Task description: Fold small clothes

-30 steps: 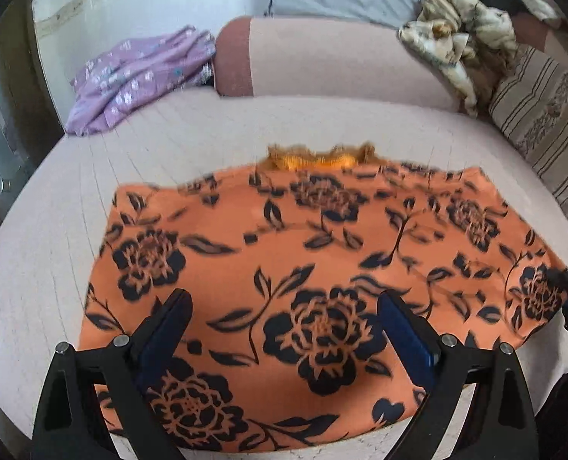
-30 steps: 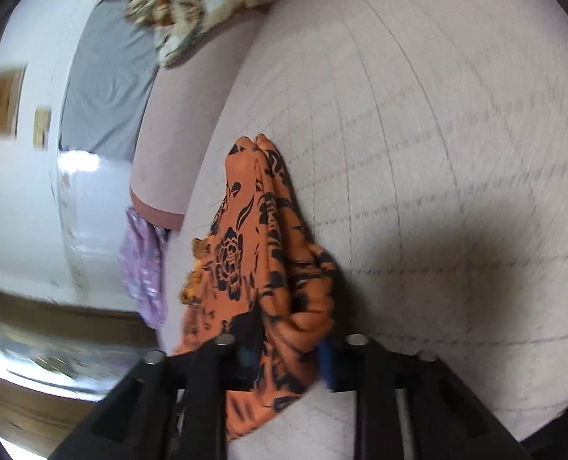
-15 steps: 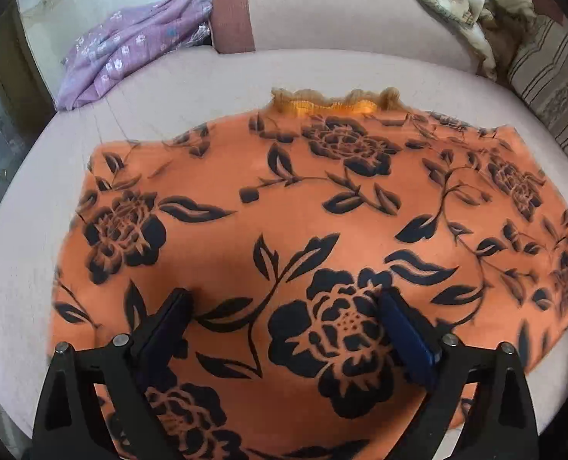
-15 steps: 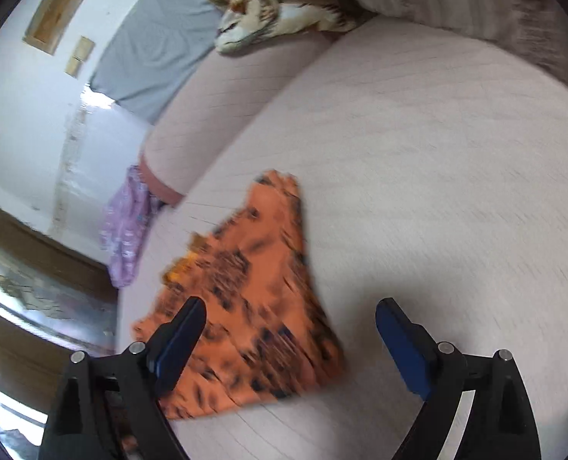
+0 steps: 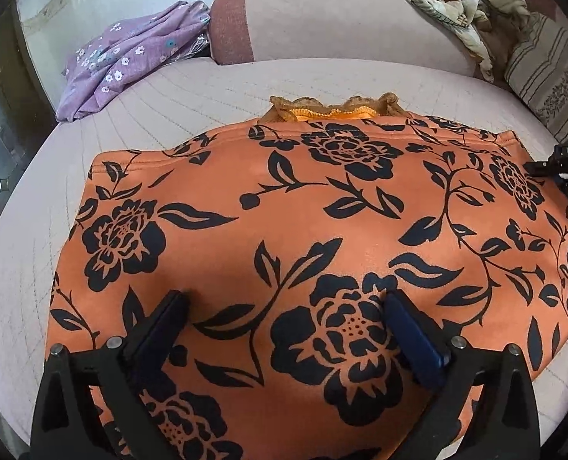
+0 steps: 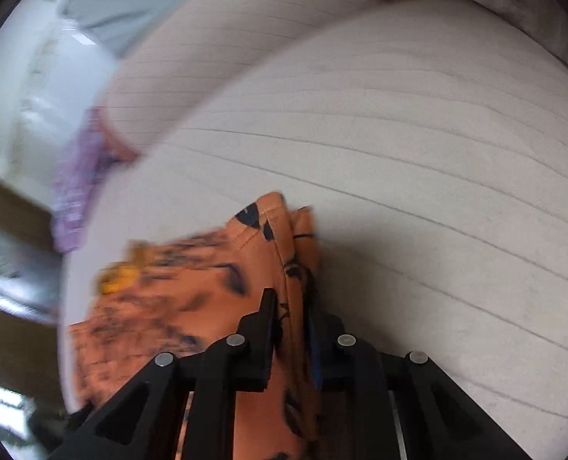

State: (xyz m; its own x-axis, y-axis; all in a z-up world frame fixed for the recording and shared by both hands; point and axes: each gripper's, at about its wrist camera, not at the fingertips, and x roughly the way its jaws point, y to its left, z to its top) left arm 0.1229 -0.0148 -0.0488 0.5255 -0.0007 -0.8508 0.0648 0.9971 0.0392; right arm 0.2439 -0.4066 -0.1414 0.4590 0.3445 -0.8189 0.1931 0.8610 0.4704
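Garment (image 6: 289, 268) between right gripper's (image 6: 289, 306) closing fingers (image 6: 266, 329)

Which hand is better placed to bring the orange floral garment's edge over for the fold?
Right: its tongs are closing with the garment edge between them; the left tongs rest open on it.

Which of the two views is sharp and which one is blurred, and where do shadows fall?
Left wrist view: sharp, the orange floral garment crisp, a soft shadow on it between the left tool's fingers, fisheye bending at the edges. Right wrist view: motion blur, strongest on the left; the right tool, its jaws closing on the garment's edge, throws a shadow on the bed.
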